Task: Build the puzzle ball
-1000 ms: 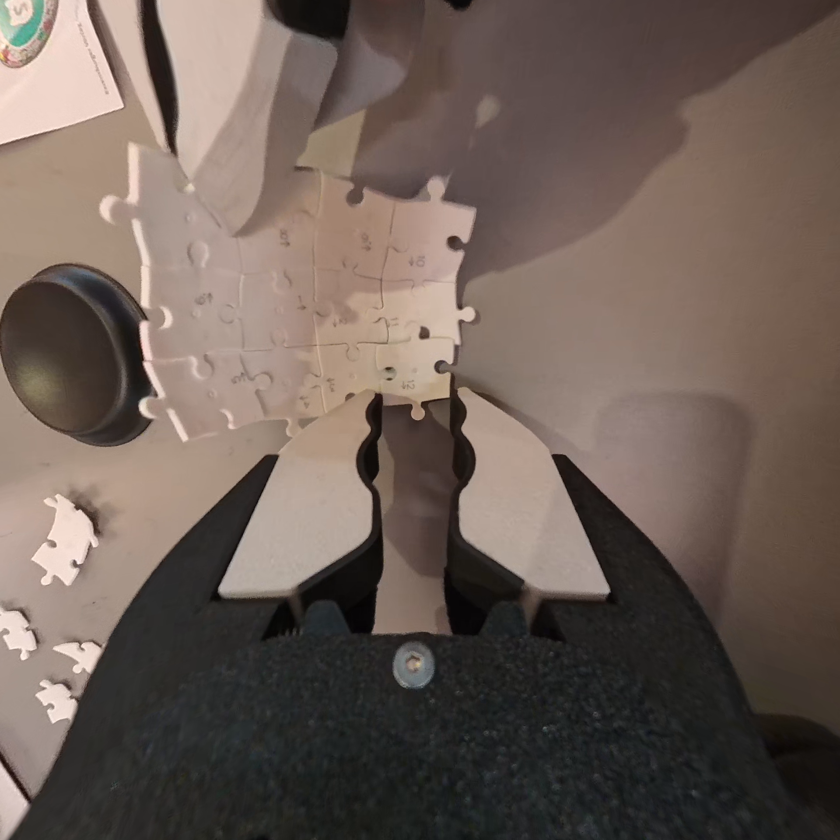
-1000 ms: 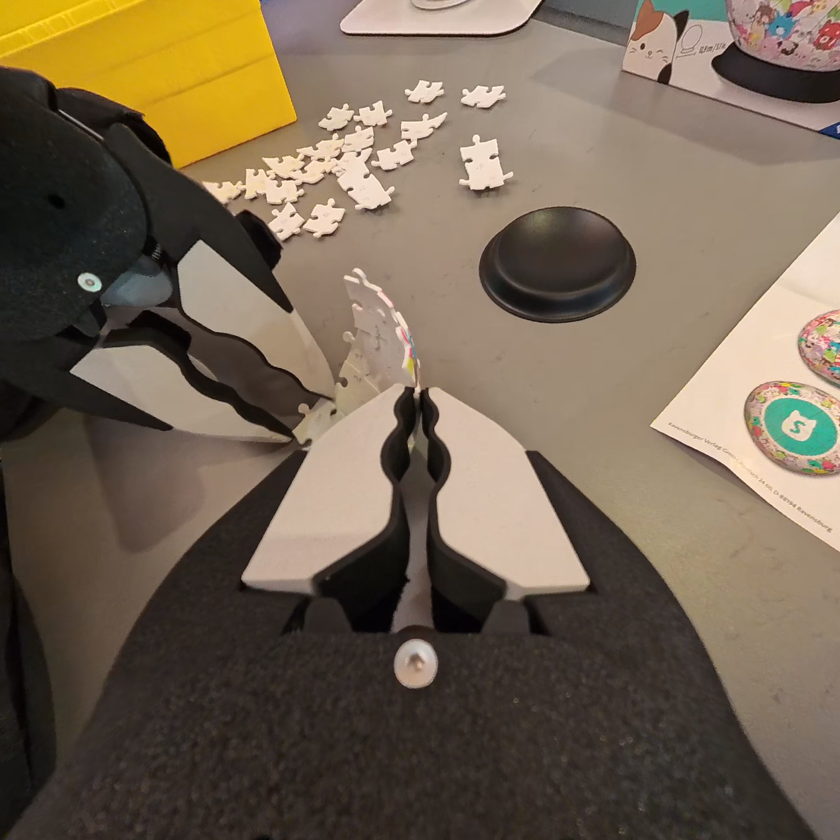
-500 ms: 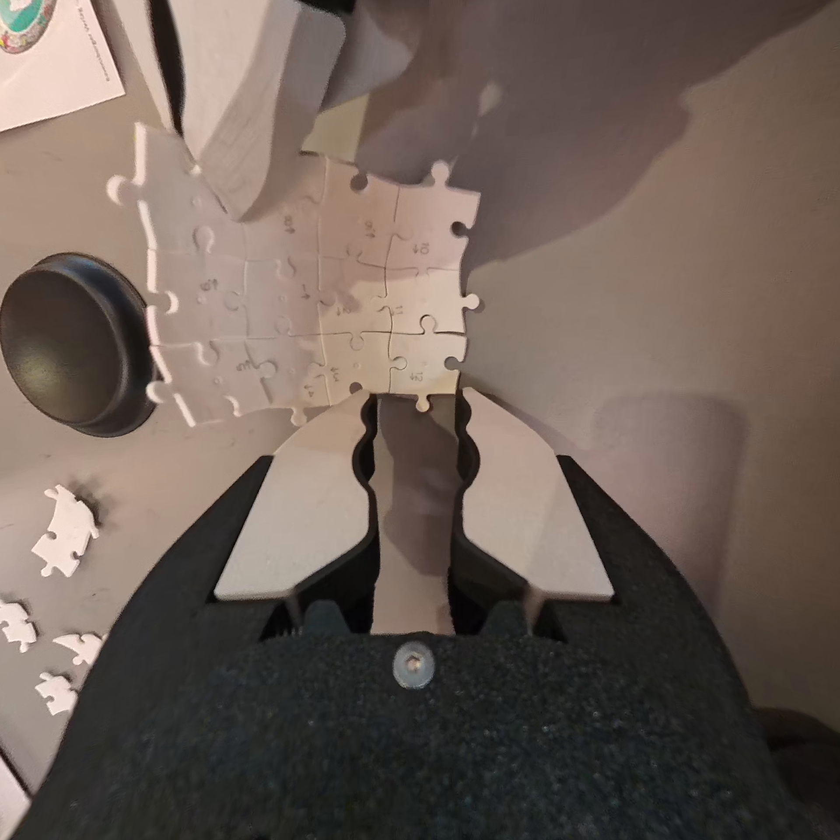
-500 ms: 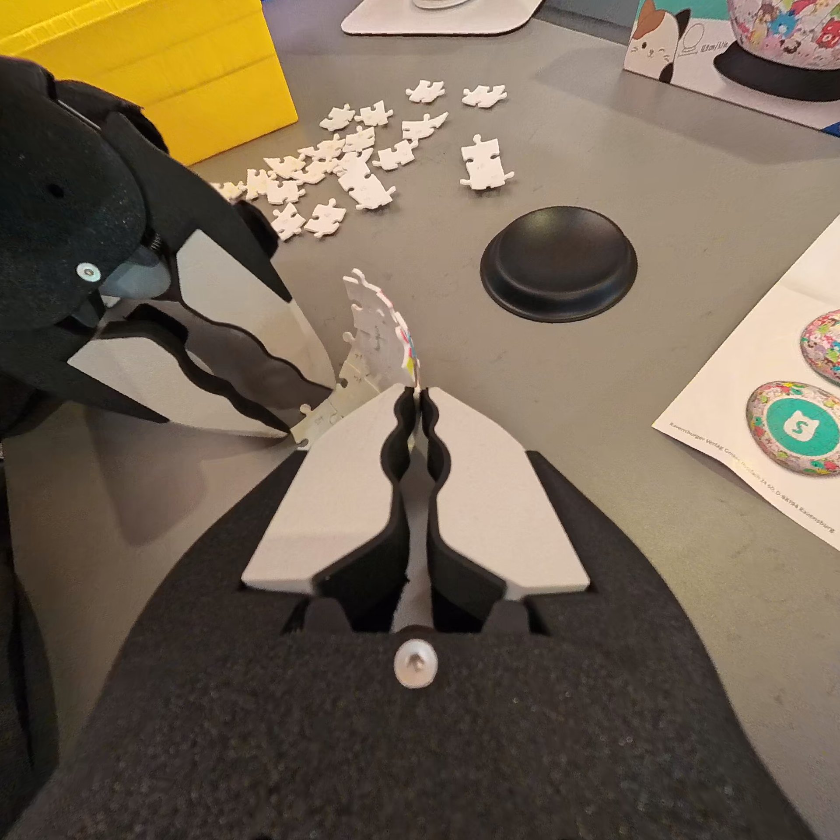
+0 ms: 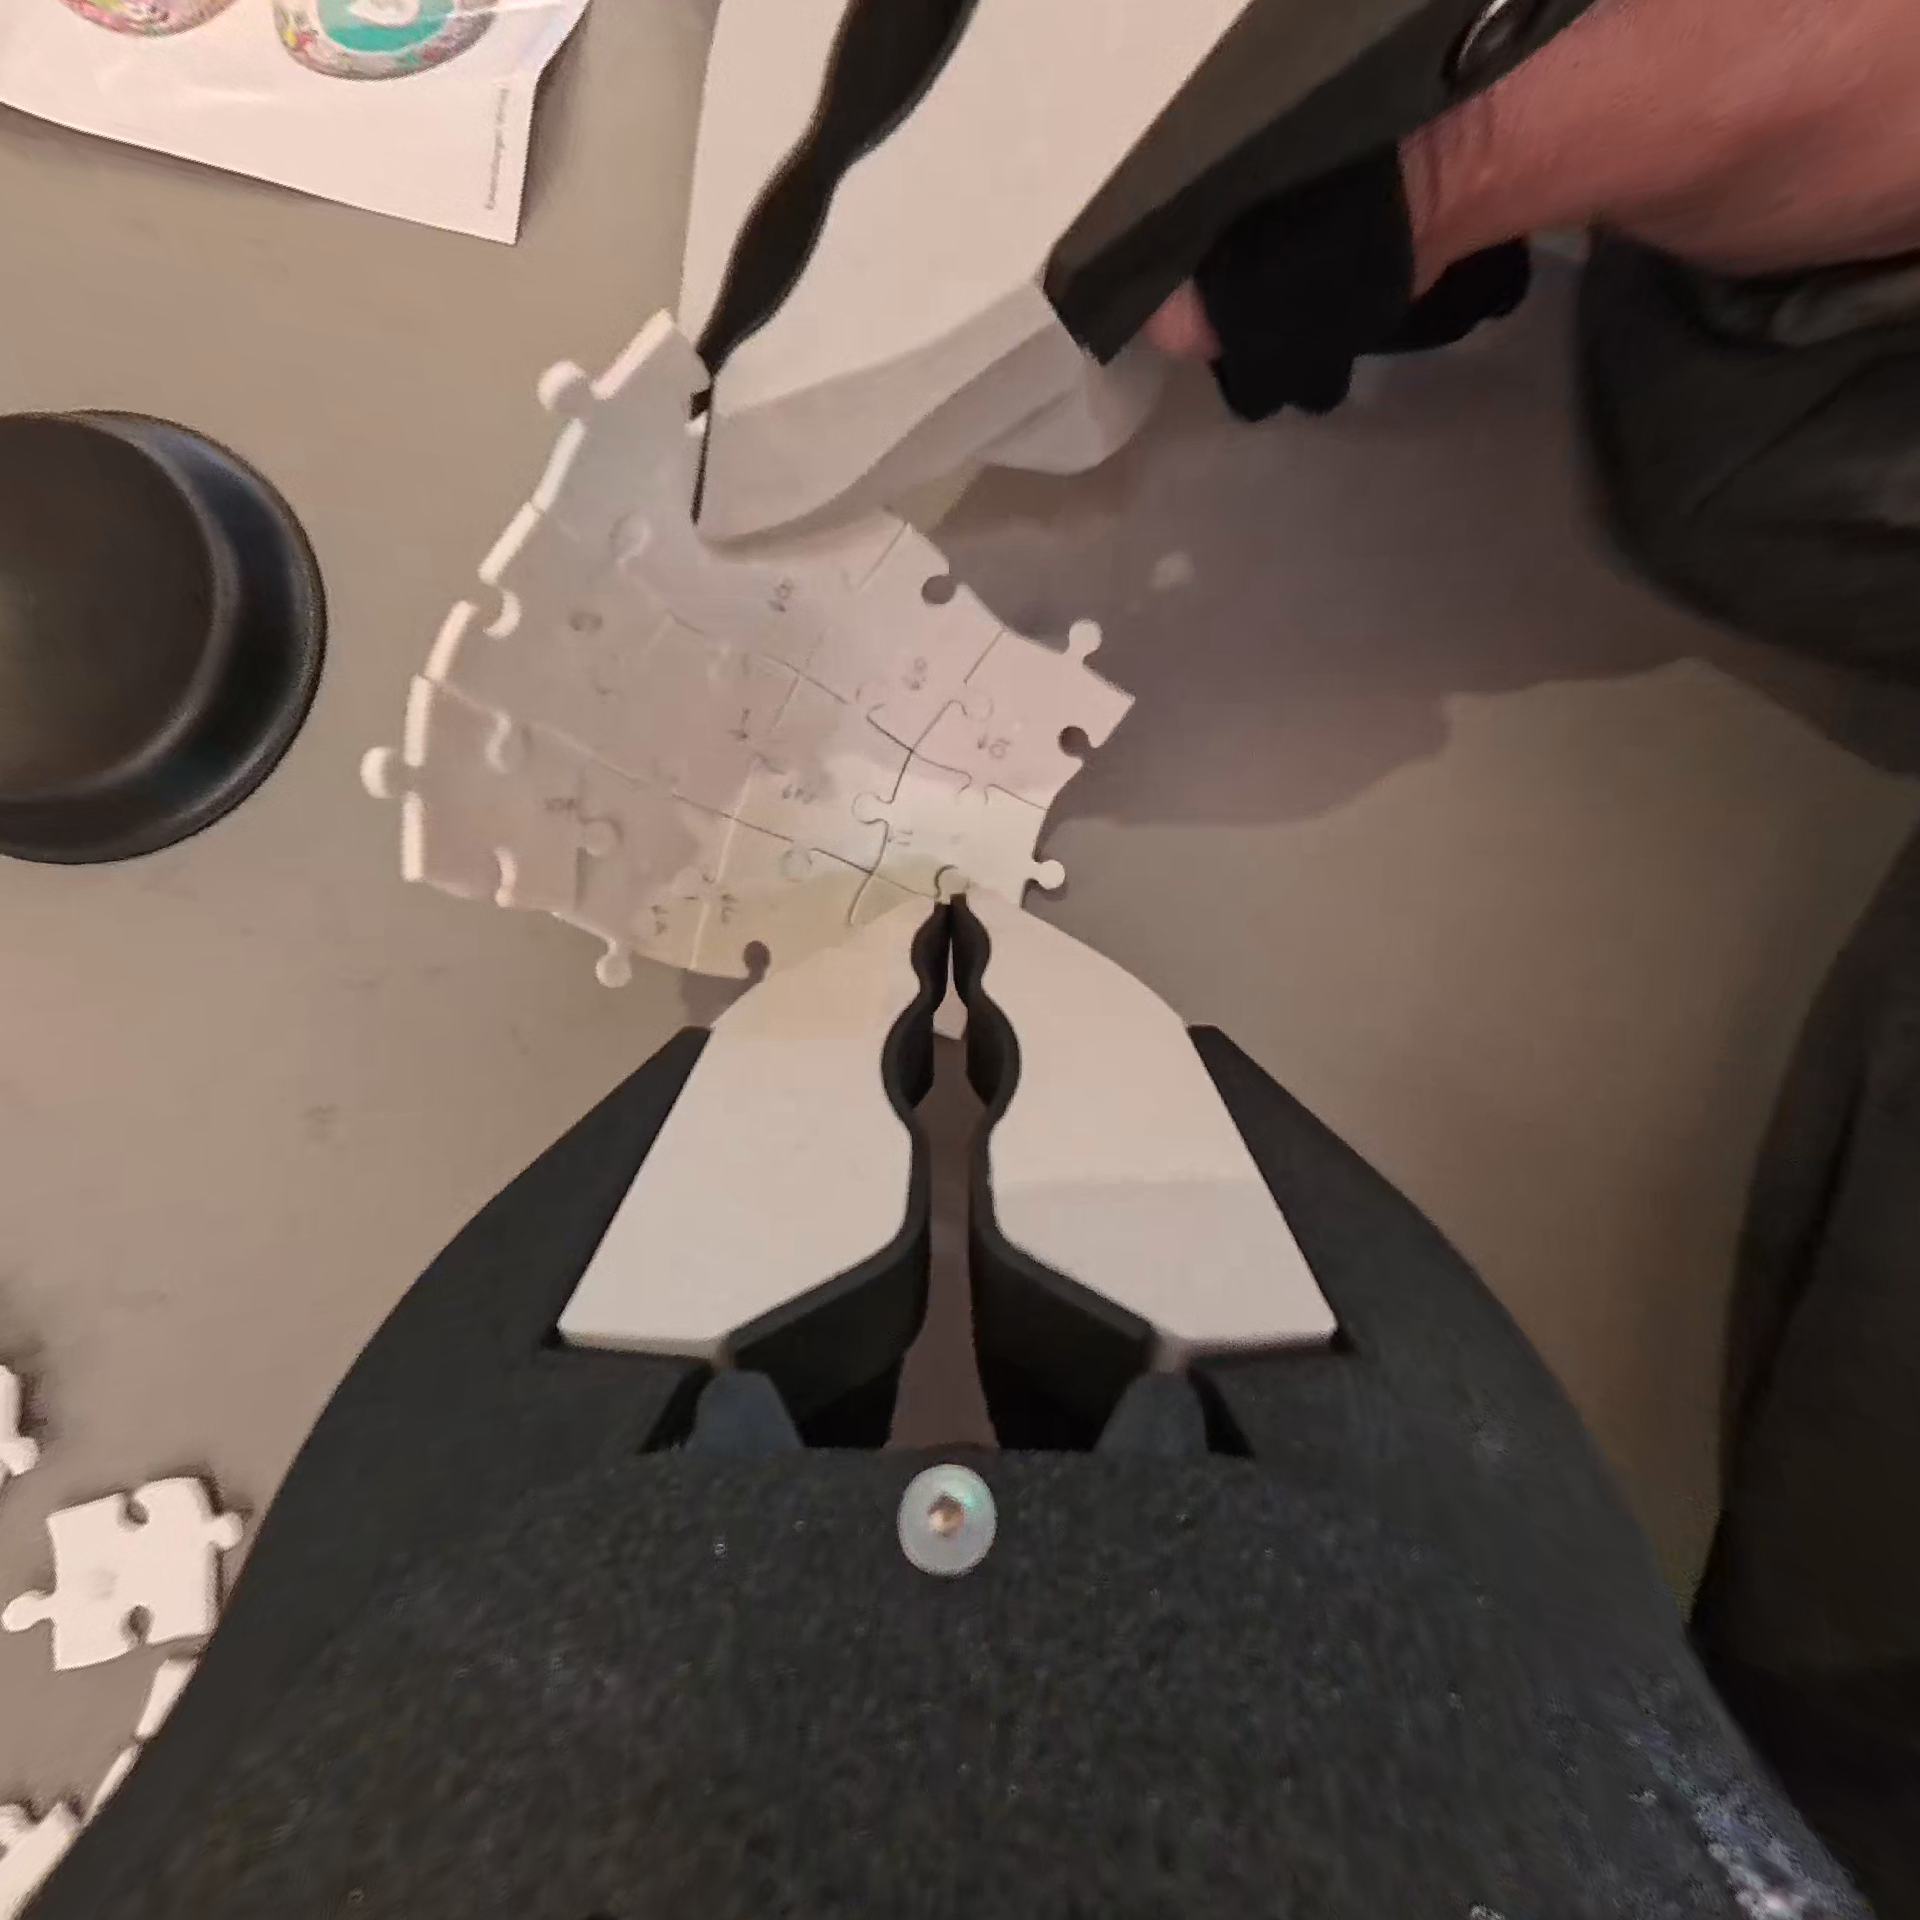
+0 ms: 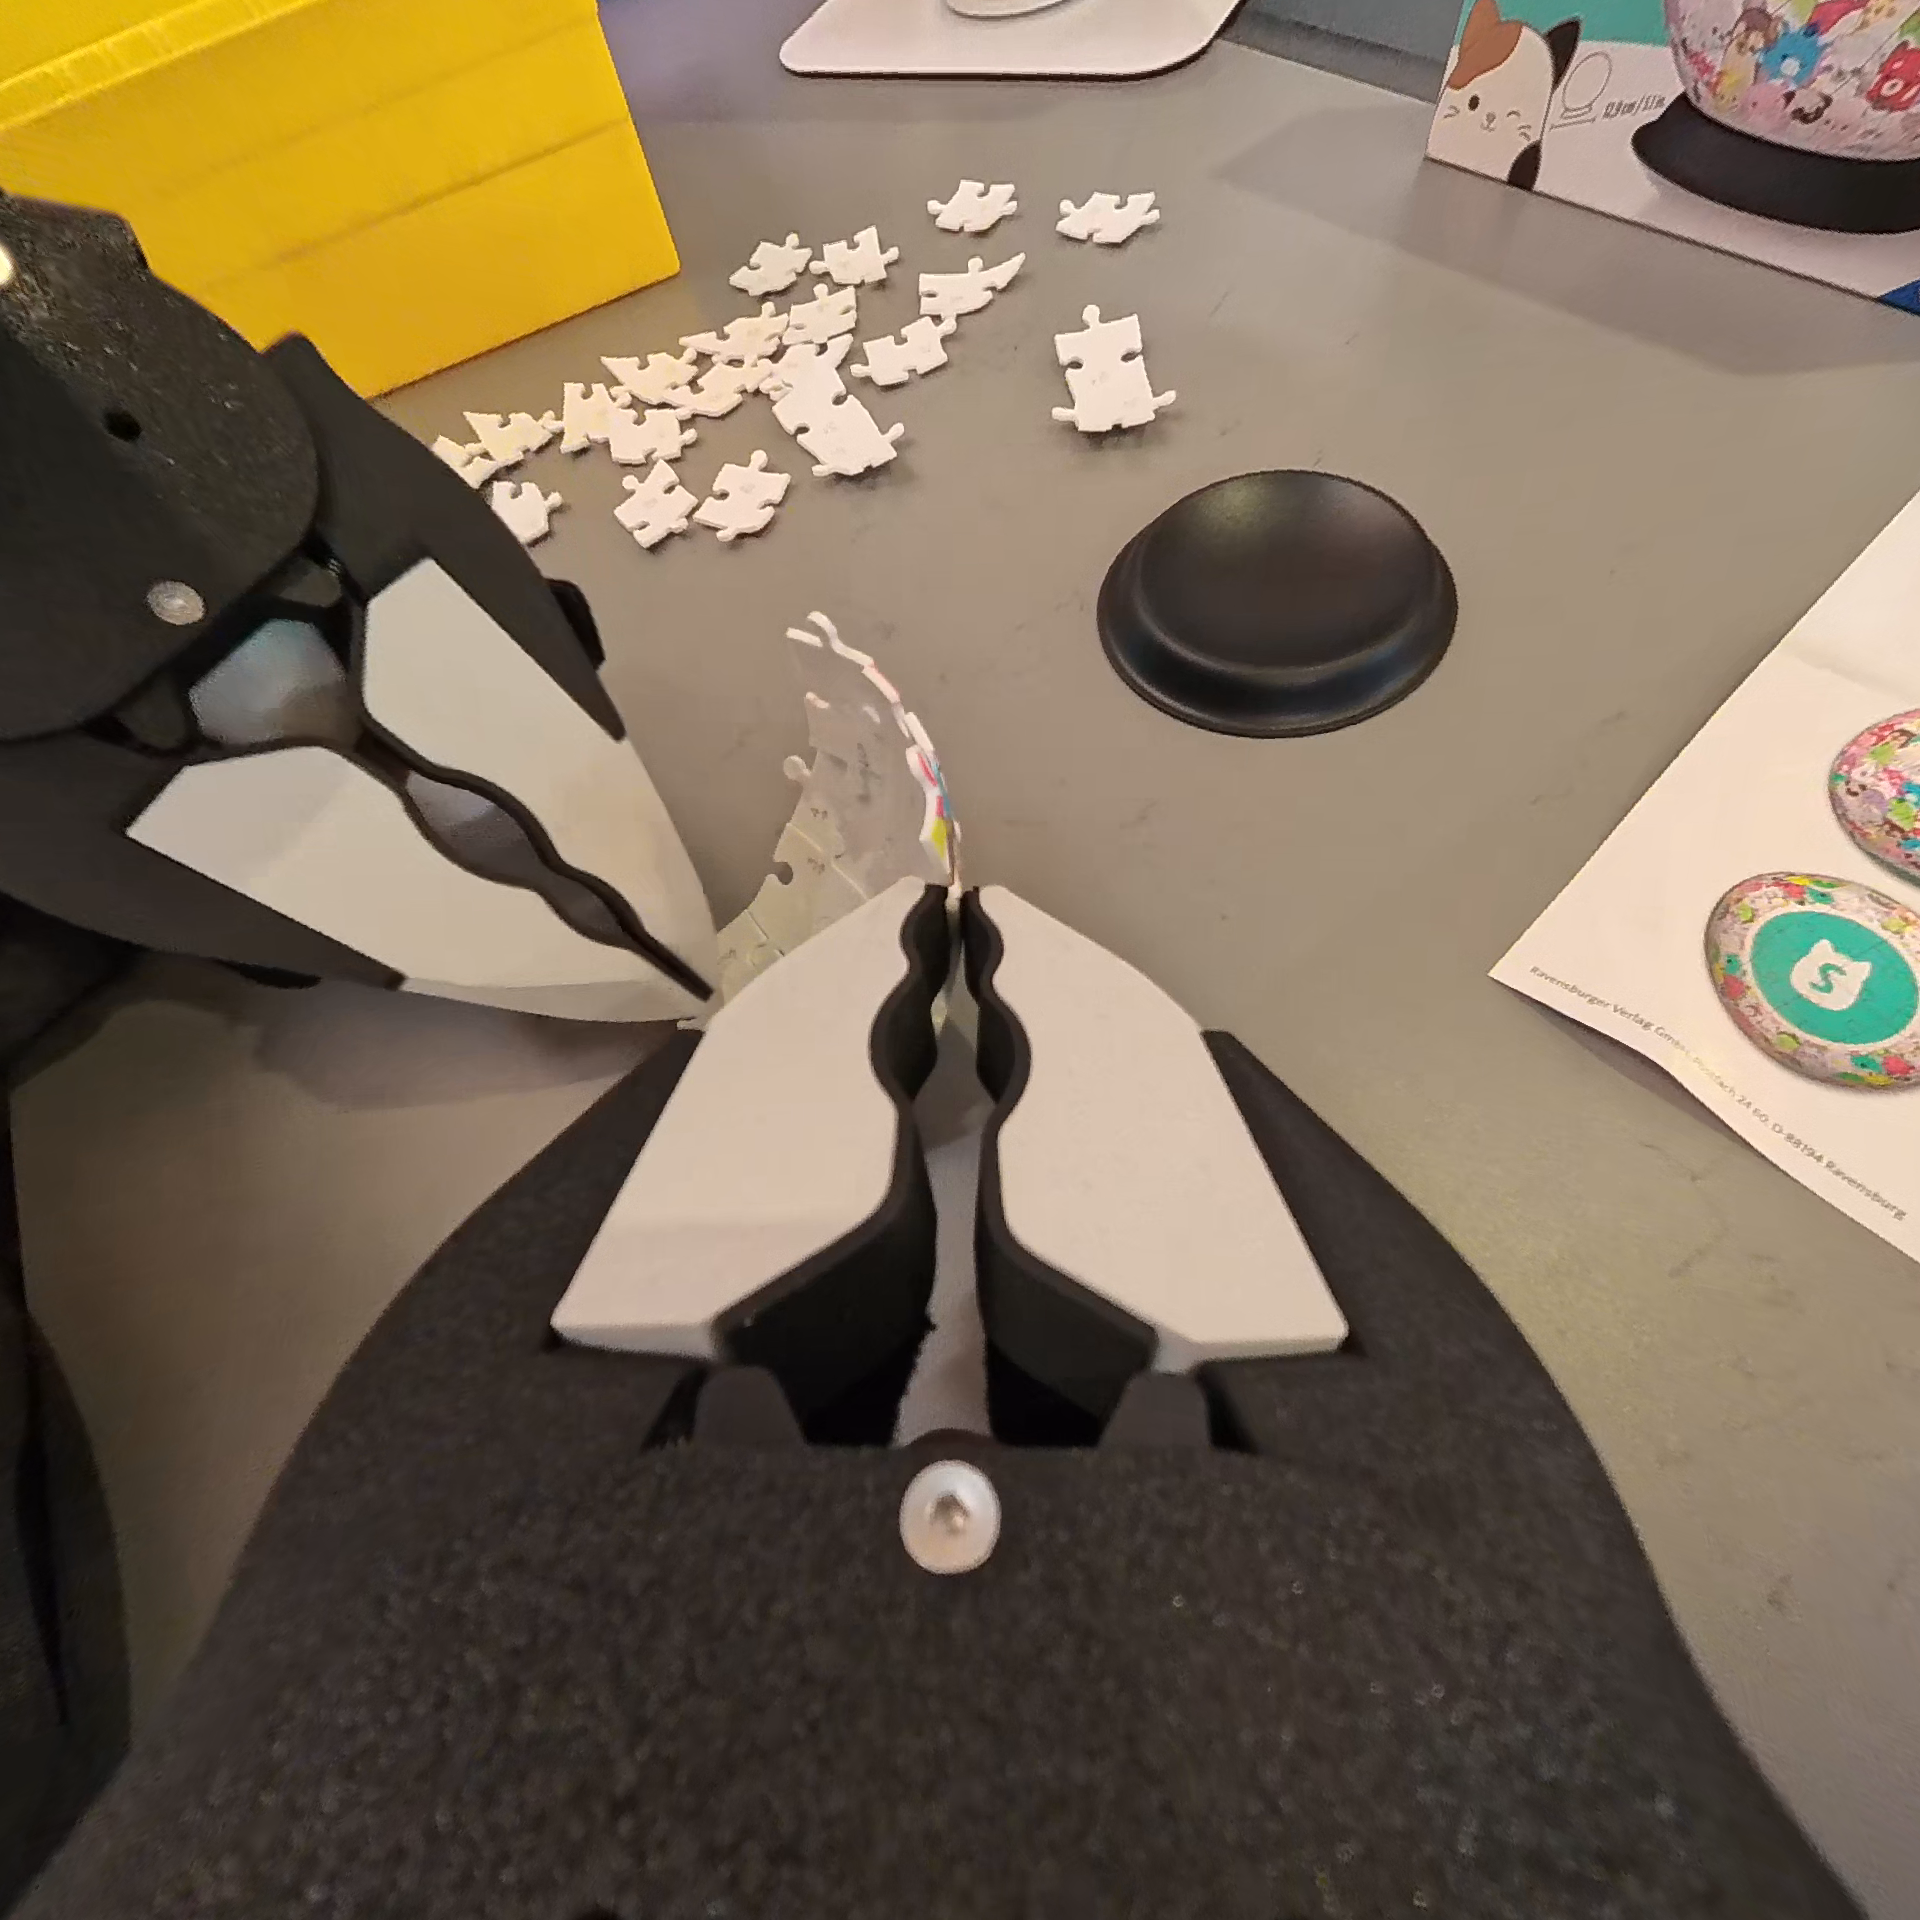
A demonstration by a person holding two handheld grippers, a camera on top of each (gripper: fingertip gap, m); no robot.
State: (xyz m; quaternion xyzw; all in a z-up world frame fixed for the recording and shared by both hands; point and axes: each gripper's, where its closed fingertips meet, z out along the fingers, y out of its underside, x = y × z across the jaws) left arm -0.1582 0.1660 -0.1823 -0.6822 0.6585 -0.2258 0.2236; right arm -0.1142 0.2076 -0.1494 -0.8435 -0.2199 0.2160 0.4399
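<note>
Left jaws have closed, pinching the curved white puzzle panel (image 5: 748, 748).

Grey table (image 6: 1351, 935), loose white puzzle pieces (image 6: 810, 384), black stand (image 6: 1276, 613), leaflet (image 6: 1766, 935), yellow box (image 6: 343, 156)

Black stand (image 5: 135, 644) cut off at left edge.

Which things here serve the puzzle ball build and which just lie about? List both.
In use: joined puzzle section, left gripper, right gripper, loose puzzle pieces, black stand.

Lying about: yellow bin, puzzle box, instruction sheet.
</note>
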